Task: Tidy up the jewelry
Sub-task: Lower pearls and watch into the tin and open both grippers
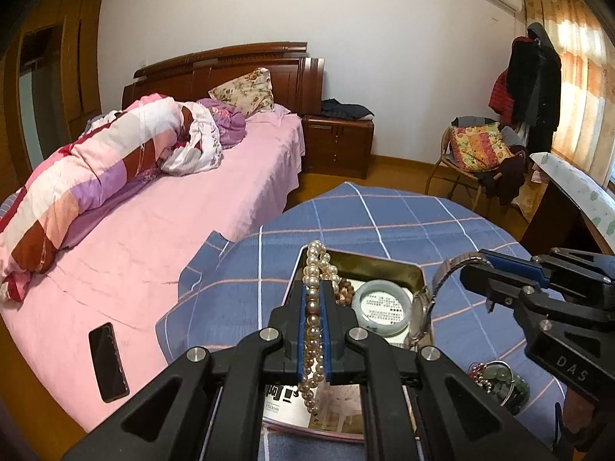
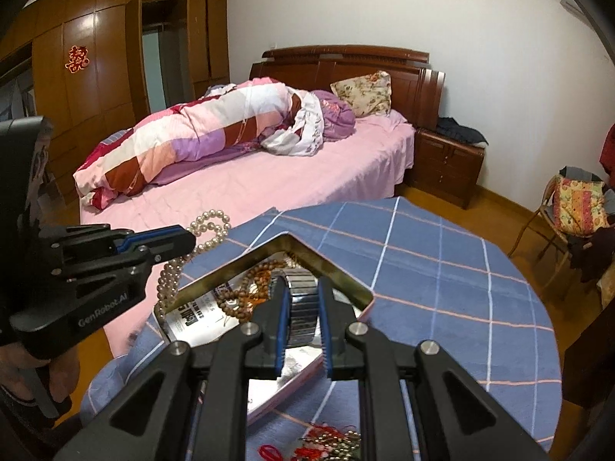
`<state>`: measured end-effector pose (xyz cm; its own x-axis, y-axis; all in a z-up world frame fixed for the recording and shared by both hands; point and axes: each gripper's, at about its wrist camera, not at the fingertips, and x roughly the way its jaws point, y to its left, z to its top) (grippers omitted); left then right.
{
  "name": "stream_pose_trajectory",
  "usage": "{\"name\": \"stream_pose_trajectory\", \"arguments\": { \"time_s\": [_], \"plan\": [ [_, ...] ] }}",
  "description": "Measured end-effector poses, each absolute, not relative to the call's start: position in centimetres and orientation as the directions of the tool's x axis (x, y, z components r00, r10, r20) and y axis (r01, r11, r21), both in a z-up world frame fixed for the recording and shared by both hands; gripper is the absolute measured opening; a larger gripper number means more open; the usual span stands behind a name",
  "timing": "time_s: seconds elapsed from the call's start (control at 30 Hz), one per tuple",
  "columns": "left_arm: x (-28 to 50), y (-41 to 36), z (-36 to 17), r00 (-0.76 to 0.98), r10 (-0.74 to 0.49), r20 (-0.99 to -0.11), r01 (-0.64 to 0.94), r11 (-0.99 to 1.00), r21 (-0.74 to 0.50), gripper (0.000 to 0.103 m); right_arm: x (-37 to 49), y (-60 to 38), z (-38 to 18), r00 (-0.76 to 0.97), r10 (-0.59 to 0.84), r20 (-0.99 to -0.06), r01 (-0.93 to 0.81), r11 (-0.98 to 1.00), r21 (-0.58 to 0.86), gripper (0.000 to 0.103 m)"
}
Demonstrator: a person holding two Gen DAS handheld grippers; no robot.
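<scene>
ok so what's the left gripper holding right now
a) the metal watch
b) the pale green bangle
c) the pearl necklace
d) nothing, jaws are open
c: the left gripper is shut on the pearl necklace, whose strand runs between its blue pads, while the metal watch sits in the right gripper and the pale green bangle lies in the tin.

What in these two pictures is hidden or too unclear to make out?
- Pearl necklace: its lower end disappears behind the left gripper, left wrist view.
- Watch face: blocked by the right gripper, right wrist view.
- Red and green trinkets: cut off by the bottom edge, right wrist view.
</scene>
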<state>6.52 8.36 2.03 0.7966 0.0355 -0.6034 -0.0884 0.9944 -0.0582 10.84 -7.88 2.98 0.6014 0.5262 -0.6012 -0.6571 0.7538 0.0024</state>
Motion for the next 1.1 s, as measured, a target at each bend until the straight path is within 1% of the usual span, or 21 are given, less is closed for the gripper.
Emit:
{"name": "stream_pose_trajectory", "arguments": {
  "time_s": [0.67, 1.1],
  "plan": [
    [8.2, 8.1, -2.0, 0.752, 0.033, -0.658, -0.08, 0.996, -0.041, 0.006, 11.6, -5.4, -1.3, 0.566, 0.495, -0.66, -0.636, 0.771, 0.033, 0.017],
    [8.9, 7.9, -4.3, 0.715, 0.044, -0.698, -0.081, 0.997, -0.019, 0.006, 12.1, -5.1, -2.8, 0.556, 0.468, -0.687, -0.625, 0.78, 0.026, 0.017]
  ]
}}
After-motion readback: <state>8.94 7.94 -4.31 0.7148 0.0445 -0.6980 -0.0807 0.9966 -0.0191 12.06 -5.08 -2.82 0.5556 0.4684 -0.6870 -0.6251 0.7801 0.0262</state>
